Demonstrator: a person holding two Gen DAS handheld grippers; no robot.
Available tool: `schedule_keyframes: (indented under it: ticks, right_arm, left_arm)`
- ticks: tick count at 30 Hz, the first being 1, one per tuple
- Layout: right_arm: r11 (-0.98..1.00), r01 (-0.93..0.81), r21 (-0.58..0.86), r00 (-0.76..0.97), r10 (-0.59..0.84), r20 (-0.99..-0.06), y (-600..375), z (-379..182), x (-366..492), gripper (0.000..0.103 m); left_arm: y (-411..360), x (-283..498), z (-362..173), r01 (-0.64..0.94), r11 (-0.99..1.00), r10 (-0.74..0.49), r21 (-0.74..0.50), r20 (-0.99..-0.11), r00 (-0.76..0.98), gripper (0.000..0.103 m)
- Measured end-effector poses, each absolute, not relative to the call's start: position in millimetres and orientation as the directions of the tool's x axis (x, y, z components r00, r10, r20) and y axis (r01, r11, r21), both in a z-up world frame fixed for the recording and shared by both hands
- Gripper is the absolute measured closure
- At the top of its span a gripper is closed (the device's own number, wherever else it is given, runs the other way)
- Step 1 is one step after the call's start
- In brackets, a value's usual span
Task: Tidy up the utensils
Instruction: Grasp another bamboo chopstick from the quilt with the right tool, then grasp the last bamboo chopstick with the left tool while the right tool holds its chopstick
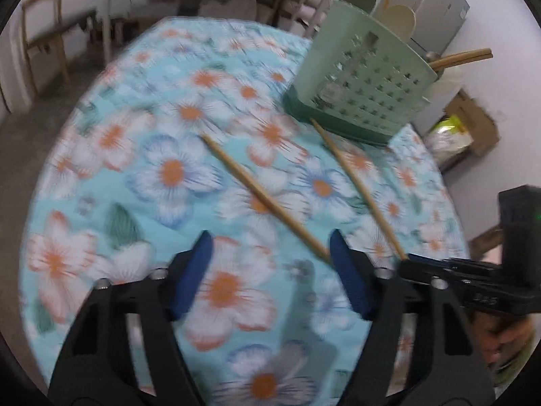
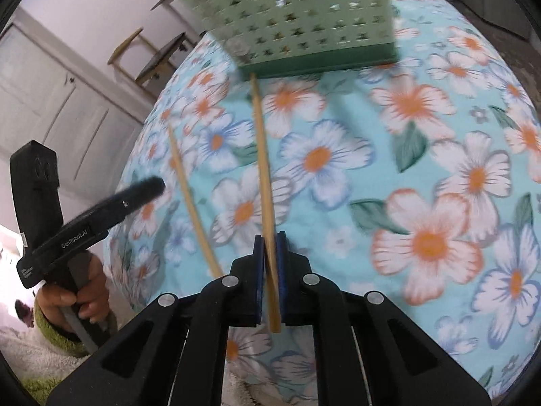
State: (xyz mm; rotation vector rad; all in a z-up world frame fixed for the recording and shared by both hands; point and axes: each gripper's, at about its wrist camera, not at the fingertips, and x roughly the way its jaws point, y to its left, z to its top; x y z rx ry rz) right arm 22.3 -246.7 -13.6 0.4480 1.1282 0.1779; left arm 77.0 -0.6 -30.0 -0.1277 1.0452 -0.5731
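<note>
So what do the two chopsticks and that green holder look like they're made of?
Chopsticks: probably bamboo or light wood, going by the matte tan colour and tapered shape.
Green holder: looks like moulded plastic, with a smooth pale green perforated wall on a darker green base.

Floral turquoise tablecloth [image 1: 101, 176], green holder [image 1: 365, 84]
</note>
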Motion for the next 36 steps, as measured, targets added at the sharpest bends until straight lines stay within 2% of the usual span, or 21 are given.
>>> schedule_keyframes:
  ticks: [2, 6, 7, 12, 13, 14, 19, 21, 23, 24, 26, 30, 34, 36]
  right_arm:
    - [0.904, 0.092, 0.419, 0.431, 0.343, -0.835, -249.9, -12.5, 19.1, 0.095]
    - [0.915, 0.092, 0.392, 0.437, 0.317, -0.842, -246.2, -12.6, 15.9, 0.095]
    - [0.914, 0.094, 0.394, 0.436, 0.318, -0.842, -245.9, -13.5, 14.3, 0.095]
    - [0.911, 0.112, 0.398, 0.430, 0.317, -0.846, -250.4, -14.1, 3.2, 0.096]
    - [0.910, 0.114, 0.398, 0.429, 0.316, -0.846, -253.0, -13.3, -1.2, 0.096]
    - [0.911, 0.115, 0.396, 0.424, 0.315, -0.849, -254.8, -13.0, -3.6, 0.096]
    - [0.924, 0.086, 0.372, 0.387, 0.313, -0.867, -256.1, -11.1, -9.8, 0.096]
    - [0.934, 0.061, 0.352, 0.386, 0.303, -0.871, -254.1, -7.2, -9.8, 0.093]
    - [0.941, 0.051, 0.335, 0.407, 0.287, -0.867, -255.3, -0.1, -6.7, 0.074]
    - [0.941, 0.051, 0.334, 0.421, 0.283, -0.862, -256.5, 3.2, -3.9, 0.070]
    - [0.939, 0.049, 0.340, 0.447, 0.284, -0.848, -260.6, 8.9, 4.4, 0.070]
    - [0.938, 0.045, 0.344, 0.489, 0.279, -0.826, -264.0, 12.2, 32.1, 0.070]
    - [0.928, 0.053, 0.368, 0.502, 0.293, -0.813, -263.5, 4.8, 68.8, 0.070]
    - [0.931, 0.059, 0.361, 0.501, 0.285, -0.817, -261.6, -0.4, 84.6, 0.071]
  left_arm:
    - [-9.8, 78.5, -35.8, 0.380, 0.842, -0.513, -0.384, -0.789, 0.339, 0.061]
    - [-27.4, 78.5, -39.3, 0.377, 0.855, -0.486, -0.357, -0.804, 0.343, 0.074]
    - [-28.8, 78.0, -38.3, 0.379, 0.851, -0.492, -0.363, -0.803, 0.336, 0.081]
    - [-25.8, 82.5, -35.1, 0.378, 0.843, -0.503, -0.382, -0.809, 0.305, 0.087]
    - [-21.8, 84.2, -33.5, 0.377, 0.838, -0.510, -0.393, -0.810, 0.290, 0.098]
    - [-17.4, 85.6, -31.0, 0.384, 0.835, -0.512, -0.393, -0.810, 0.285, 0.103]
    - [6.2, 95.3, -31.1, 0.389, 0.842, -0.483, -0.374, -0.844, 0.235, 0.103]
    - [16.9, 97.5, -31.0, 0.383, 0.839, -0.489, -0.387, -0.844, 0.220, 0.103]
    - [24.8, 99.6, -27.9, 0.371, 0.835, -0.507, -0.407, -0.831, 0.229, 0.101]
    - [29.2, 102.4, -26.5, 0.354, 0.830, -0.524, -0.431, -0.819, 0.233, 0.098]
    - [35.4, 110.8, -26.7, 0.304, 0.819, -0.558, -0.486, -0.797, 0.231, 0.086]
    - [38.0, 131.7, -31.0, 0.201, 0.788, -0.615, -0.582, -0.754, 0.231, 0.074]
    - [36.0, 157.7, -43.9, 0.065, 0.781, -0.614, -0.621, -0.746, 0.257, 0.073]
    - [33.0, 166.5, -47.6, 0.037, 0.783, -0.606, -0.620, -0.749, 0.269, 0.076]
